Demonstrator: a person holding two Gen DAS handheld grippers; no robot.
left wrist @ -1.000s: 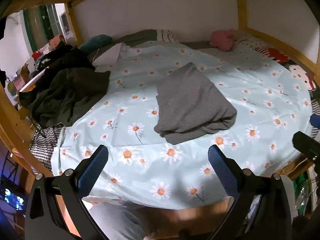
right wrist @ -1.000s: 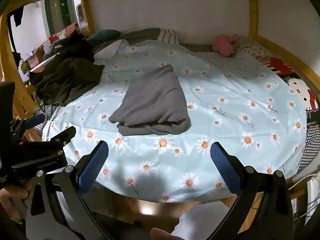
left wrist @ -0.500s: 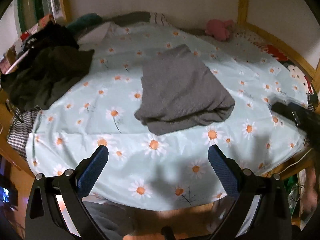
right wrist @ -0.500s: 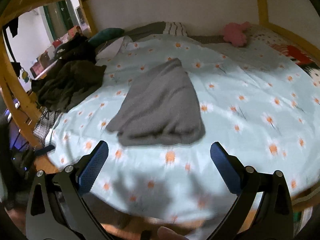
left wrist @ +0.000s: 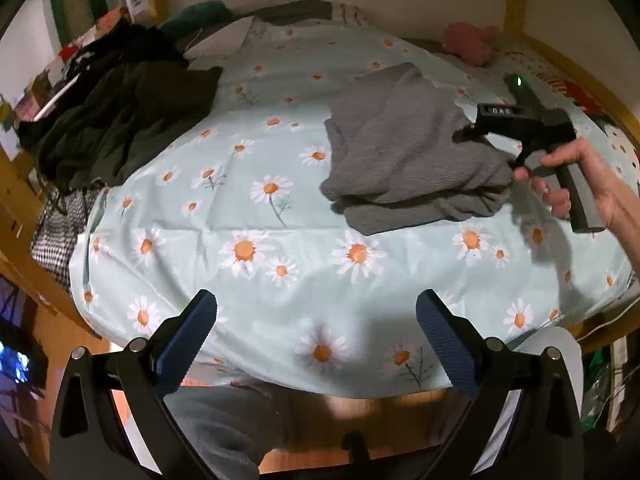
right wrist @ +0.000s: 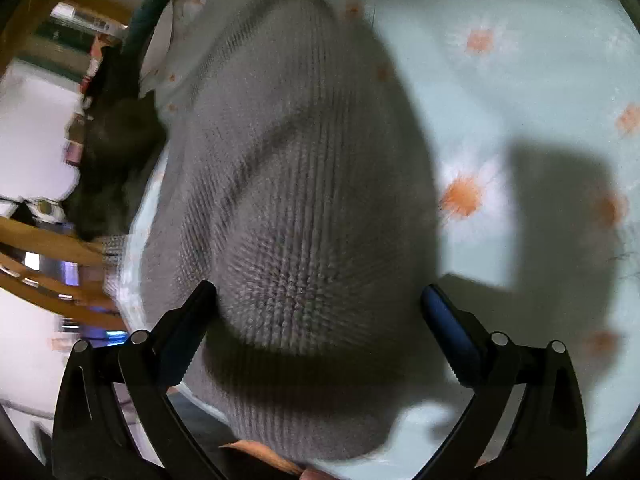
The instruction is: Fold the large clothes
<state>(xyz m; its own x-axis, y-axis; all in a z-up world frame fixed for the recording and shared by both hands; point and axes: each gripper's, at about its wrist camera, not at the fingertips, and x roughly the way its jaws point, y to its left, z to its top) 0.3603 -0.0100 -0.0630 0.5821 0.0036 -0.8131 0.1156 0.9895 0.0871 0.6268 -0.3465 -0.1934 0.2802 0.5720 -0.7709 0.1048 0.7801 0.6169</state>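
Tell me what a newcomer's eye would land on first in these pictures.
First, the grey knitted sweater, lying rumpled on the daisy-print bedsheet toward its right side. The right gripper hangs open close above that knit, which fills its view. The left gripper is open too, back over the bed's near edge, and a heap of dark clothes sits at the far left.

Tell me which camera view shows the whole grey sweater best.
The left wrist view: the grey sweater lies complete on the daisy sheet, every edge visible, the right tool over its right side. The right wrist view shows only blurred close-up knit between that open tool's fingers, outline cropped.
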